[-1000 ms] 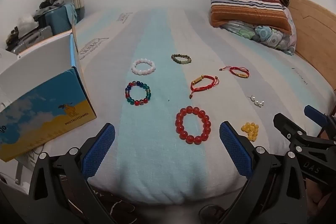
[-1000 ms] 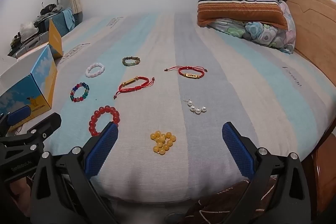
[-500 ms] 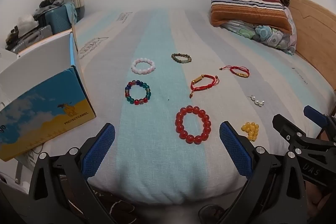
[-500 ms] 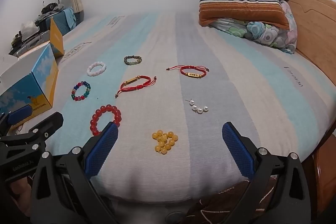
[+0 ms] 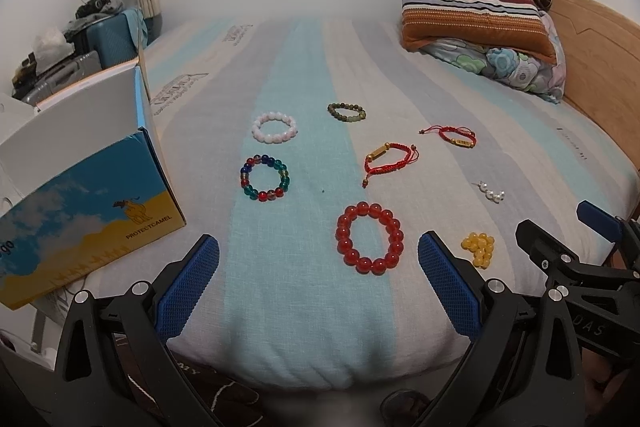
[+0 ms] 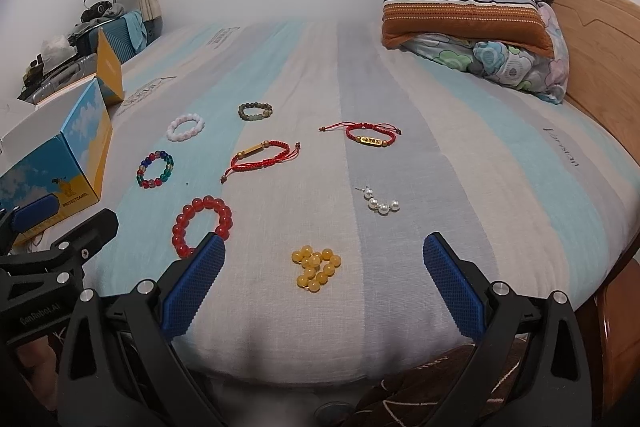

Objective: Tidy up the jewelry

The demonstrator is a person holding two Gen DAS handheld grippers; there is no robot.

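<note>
On the striped bed sheet (image 6: pixel 400 87) eight pieces of jewelry lie apart from each other. Nearest to the bed edge is a red bead bracelet (image 5: pixel 369 238) with large glossy round beads, and to its right a small heap of yellow beads (image 6: pixel 317 267), bunched together and not making a ring. Beyond the heap lies a short curved row of white pearls (image 6: pixel 380 202). Further back, a multicolour bead bracelet (image 5: pixel 265 177) has blue, green and red beads, a pale pink bead bracelet (image 5: pixel 274 127) lies behind it, and a dark green bead bracelet (image 5: pixel 346 112) is the furthest. Two red cord bracelets lie in the middle: one with a gold tube (image 6: pixel 262 158) and loose cord ends, one with a flat gold plate (image 6: pixel 370 135). A blue and yellow cardboard box (image 5: pixel 86 195) stands at the left side of the bed, its flap raised. Folded blankets and a pillow (image 6: pixel 464 11) are stacked at the headboard. The left gripper (image 5: pixel 319 287) has its blue pads wide apart with nothing between them, low at the bed edge. The right gripper (image 6: pixel 324 285) is also spread wide and holds nothing
</note>
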